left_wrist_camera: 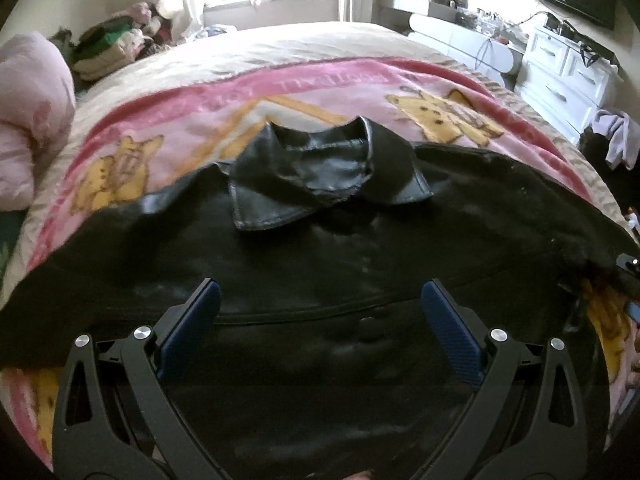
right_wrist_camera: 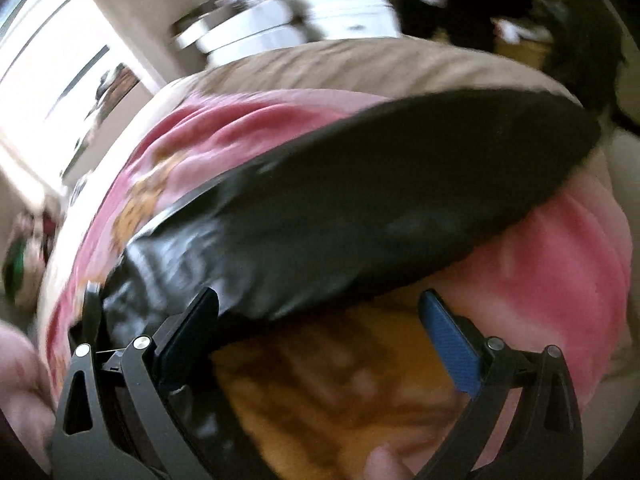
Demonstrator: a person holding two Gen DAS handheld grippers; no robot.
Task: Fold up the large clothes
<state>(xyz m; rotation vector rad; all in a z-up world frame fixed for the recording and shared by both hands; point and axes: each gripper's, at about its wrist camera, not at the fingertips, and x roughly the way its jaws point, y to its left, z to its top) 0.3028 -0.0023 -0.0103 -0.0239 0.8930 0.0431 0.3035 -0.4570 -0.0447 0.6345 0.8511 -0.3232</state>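
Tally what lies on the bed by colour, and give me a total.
Black: 1, the leather jacket, spread flat with its collar away from the left gripper.
Pink: 2, the cartoon blanket under the jacket and the bundled quilt at the bed's left edge.
Beige: 1, the bedspread beneath it all.
Total: 4.

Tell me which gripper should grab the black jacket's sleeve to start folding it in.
Right. The right gripper is open at the edge of the sleeve, which stretches out over the pink blanket. The left gripper, also open, hovers over the middle of the jacket, below the collar.
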